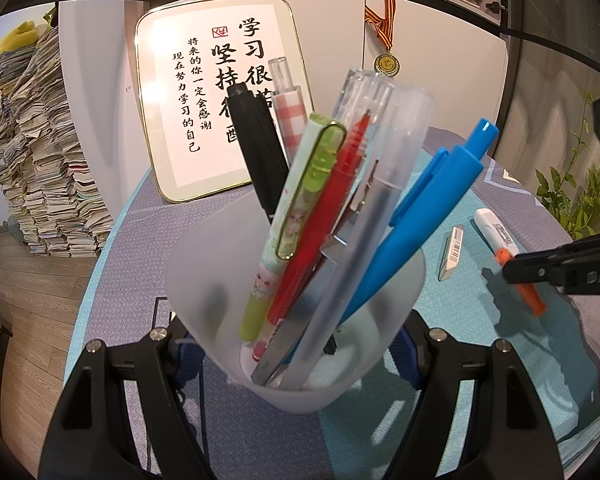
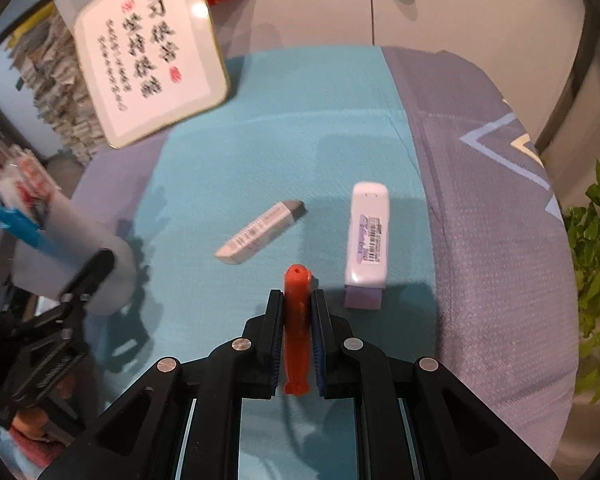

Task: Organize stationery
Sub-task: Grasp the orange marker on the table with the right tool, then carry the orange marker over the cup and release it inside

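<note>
My left gripper [image 1: 296,356] is shut on a frosted plastic pen cup [image 1: 208,280], with several pens in it, among them a blue pen [image 1: 424,216], a red pen [image 1: 324,208] and a black pen [image 1: 260,148]. My right gripper [image 2: 296,300] is shut on an orange pen [image 2: 297,320], held just above the teal cloth [image 2: 300,128]. In the left wrist view the right gripper [image 1: 512,268] and the orange pen [image 1: 528,292] show at the right. The cup [image 2: 76,256] shows blurred at the left of the right wrist view.
A small white eraser [image 2: 260,232] and a white and purple correction tape [image 2: 368,236] lie on the cloth. A framed calligraphy board [image 1: 204,100] leans at the back. A tall paper stack [image 1: 40,152] stands left. A plant [image 1: 576,192] is right.
</note>
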Demonstrator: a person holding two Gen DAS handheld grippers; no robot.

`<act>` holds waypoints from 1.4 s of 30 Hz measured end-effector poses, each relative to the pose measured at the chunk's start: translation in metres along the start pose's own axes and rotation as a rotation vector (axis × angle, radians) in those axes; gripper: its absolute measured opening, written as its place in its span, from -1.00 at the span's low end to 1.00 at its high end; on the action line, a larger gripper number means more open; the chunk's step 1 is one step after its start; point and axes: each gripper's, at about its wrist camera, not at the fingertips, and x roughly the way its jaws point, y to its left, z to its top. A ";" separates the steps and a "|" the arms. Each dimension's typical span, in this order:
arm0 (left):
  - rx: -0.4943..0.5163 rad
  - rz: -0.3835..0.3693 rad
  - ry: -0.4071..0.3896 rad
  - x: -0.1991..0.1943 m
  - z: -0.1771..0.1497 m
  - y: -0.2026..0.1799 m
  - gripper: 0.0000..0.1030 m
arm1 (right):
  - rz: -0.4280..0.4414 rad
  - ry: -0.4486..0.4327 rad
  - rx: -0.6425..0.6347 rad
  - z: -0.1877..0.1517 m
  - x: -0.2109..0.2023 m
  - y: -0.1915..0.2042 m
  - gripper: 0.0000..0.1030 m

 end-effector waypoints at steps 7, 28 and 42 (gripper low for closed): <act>0.000 0.000 0.000 0.000 0.000 0.000 0.46 | 0.058 -0.064 -0.013 0.001 -0.024 0.011 -0.77; 0.000 0.000 0.000 0.000 0.000 0.000 0.46 | 0.306 -0.308 -0.263 0.033 -0.100 0.115 -0.77; 0.000 0.000 0.000 0.000 0.000 0.000 0.46 | 0.352 -0.261 -0.290 0.051 -0.068 0.139 -0.77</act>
